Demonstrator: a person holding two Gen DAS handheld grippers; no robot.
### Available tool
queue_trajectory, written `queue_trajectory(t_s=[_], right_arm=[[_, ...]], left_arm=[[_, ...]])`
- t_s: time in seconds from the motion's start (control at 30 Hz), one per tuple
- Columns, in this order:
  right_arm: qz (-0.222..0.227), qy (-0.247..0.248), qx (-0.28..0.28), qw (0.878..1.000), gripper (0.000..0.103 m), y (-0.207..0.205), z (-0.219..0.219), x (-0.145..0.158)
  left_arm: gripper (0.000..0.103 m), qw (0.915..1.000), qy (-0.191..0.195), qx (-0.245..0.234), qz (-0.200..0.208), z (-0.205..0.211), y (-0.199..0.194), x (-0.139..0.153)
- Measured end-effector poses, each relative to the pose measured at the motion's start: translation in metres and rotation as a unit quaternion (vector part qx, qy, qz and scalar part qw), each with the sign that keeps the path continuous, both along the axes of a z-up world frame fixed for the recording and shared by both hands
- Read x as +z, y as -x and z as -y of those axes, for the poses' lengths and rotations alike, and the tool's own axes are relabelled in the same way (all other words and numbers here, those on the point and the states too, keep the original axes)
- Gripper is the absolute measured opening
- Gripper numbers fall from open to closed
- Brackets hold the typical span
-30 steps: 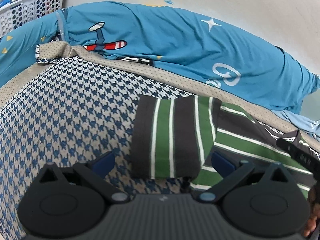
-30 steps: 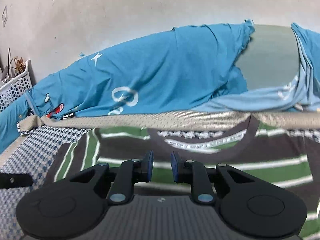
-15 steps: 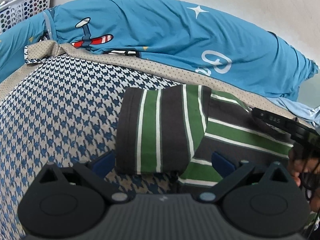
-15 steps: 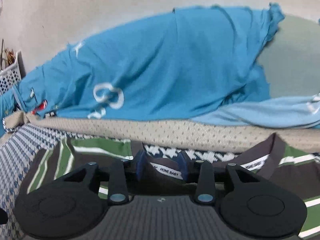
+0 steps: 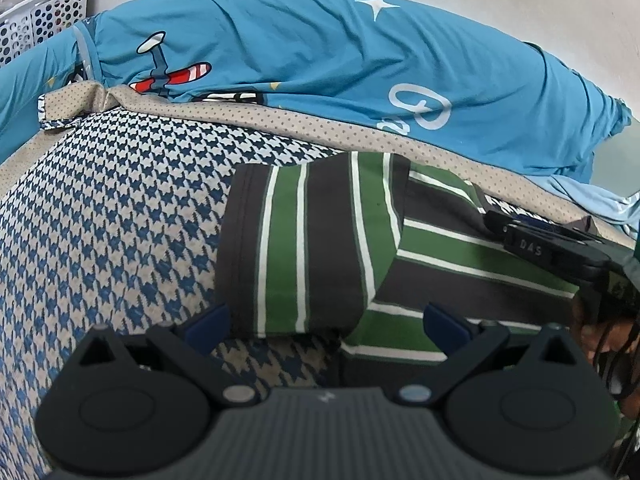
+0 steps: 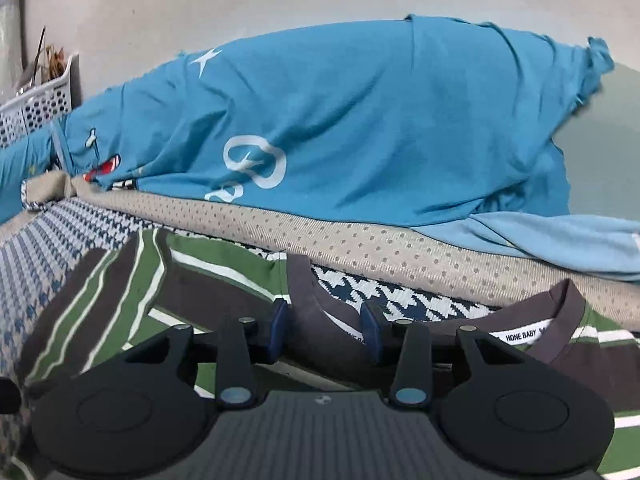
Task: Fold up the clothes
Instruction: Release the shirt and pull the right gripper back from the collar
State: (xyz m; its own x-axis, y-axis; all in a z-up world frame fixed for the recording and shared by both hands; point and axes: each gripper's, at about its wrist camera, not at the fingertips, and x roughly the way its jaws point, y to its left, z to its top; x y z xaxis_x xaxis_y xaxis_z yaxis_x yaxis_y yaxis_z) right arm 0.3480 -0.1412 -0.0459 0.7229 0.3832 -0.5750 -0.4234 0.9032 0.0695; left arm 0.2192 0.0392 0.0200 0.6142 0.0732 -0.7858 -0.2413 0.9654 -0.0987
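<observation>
A shirt striped in green, dark grey and white (image 5: 472, 248) lies flat on the houndstooth cover. Its sleeve (image 5: 312, 248) is folded over its body. My left gripper (image 5: 325, 322) is open wide just above the near end of that sleeve, and its pads do not press on it. My right gripper (image 6: 324, 328) is low over the shirt's grey collar (image 6: 320, 316). It stands partly open with the collar edge between its pads, which do not visibly pinch it. In the left wrist view the right gripper (image 5: 500, 220) reaches in from the right edge.
A teal shirt with a plane print and a star (image 5: 320, 48) is draped along the back, with a light blue garment (image 6: 560, 240) beside it. A beige dotted border (image 5: 280, 120) edges the houndstooth cover (image 5: 100, 220). A white basket (image 5: 44, 12) stands far left by the wall.
The right gripper's jaws went from nearly shut to partly open, and it moved forward onto the shirt's collar. In the left wrist view it reaches farther in. The left gripper barely moved.
</observation>
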Motion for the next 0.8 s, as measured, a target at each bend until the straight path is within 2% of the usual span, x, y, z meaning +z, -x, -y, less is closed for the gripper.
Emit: queue_trajectory(t_s=[0.3,0.37,0.43,0.53,0.63,0.7,0.77,0.8], right_arm=[[0.036,0.036,0.001,0.999,0.013,0.005,-0.01,-0.002],[0.061,0.048,-0.01,0.997,0.011,0.01,-0.013,0.0],[0.101,0.061,-0.034,0.992,0.003,0.016,-0.016,0.002],[0.106,0.059,-0.06,0.991,0.003,0.014,-0.018,0.005],[0.059,0.042,-0.054,0.996,0.004,0.007,-0.014,0.003],[0.044,0.023,-0.056,0.997,0.009,0.008,-0.009,0.005],[0.025,-0.008,-0.065,0.998,0.025,0.012,0.0,0.009],[0.016,-0.024,-0.069,0.997,0.027,0.015,0.005,0.012]], left_arm=[[0.103,1.0,0.001,-0.005,-0.004,0.004,-0.001,-0.001],[0.103,1.0,0.001,-0.006,-0.004,0.005,-0.001,0.0],[0.103,1.0,0.0,-0.006,-0.004,0.006,-0.001,0.0],[0.103,1.0,-0.001,-0.006,-0.004,0.006,-0.001,0.0],[0.103,1.0,-0.006,-0.005,-0.006,0.005,-0.001,0.001],[0.103,1.0,-0.004,-0.002,-0.004,0.002,0.0,0.002],[0.103,1.0,-0.002,0.002,-0.002,0.0,0.001,0.004],[0.103,1.0,-0.003,0.003,0.0,-0.001,0.002,0.005]])
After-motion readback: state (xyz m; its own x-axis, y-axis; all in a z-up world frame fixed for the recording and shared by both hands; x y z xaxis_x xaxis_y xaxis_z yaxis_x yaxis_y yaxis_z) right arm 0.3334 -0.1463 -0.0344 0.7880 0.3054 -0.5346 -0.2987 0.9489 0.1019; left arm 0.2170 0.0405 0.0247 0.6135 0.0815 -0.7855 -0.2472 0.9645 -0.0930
